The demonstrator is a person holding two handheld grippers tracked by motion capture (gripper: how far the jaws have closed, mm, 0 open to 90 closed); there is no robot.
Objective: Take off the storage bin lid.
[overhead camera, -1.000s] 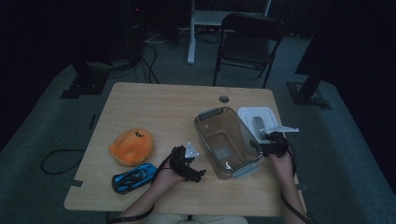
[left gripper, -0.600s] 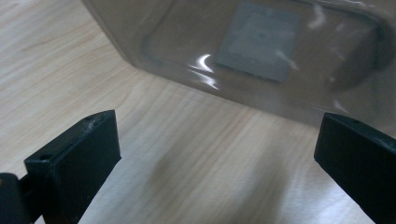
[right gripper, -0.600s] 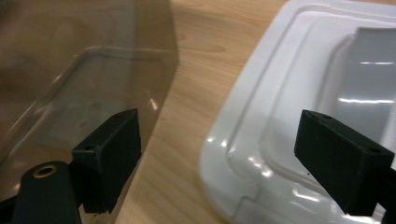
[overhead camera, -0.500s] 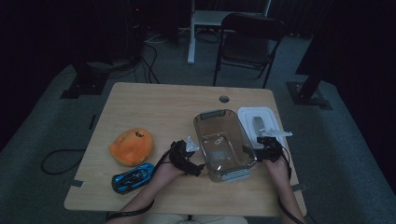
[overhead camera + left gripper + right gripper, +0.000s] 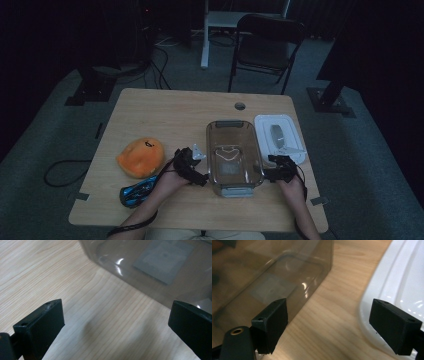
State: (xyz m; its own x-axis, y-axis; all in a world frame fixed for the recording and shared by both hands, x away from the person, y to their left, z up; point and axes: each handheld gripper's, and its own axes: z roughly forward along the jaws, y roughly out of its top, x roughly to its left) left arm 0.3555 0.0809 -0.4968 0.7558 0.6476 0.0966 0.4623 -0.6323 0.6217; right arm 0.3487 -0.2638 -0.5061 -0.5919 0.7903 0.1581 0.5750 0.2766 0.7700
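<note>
Container (image 5: pixel 233 159), one clear rectangular plastic bin, stands upright with its opening facing up on the wooden table (image 5: pixel 165 115), toward the near right part of the tabletop. Its long axis runs from the person's edge of the table toward the far edge, with a grey clip at each short end. One left gripper (image 5: pixel 192 170) is positioned just beside the container's left wall, near its near corner; the left forearm enters from the bottom edge and angles up and to the right. In the left gripper view its jaws stand wide apart over bare wood, grasping nothing, with the container wall (image 5: pixel 150 267) ahead of them. One right gripper (image 5: pixel 276 170) is positioned just beside the container's right wall, with the right forearm angled up and slightly left. In the right gripper view its jaws are likewise released, spread with the container (image 5: pixel 269 282) at one side and the white lid (image 5: pixel 402 282) at the other. One white lid (image 5: pixel 280 136) lies flat to the right of the container. One orange plush toy (image 5: pixel 141 157) and one blue toy car (image 5: pixel 136 192) lie to the left of the container, beyond the left gripper.
</note>
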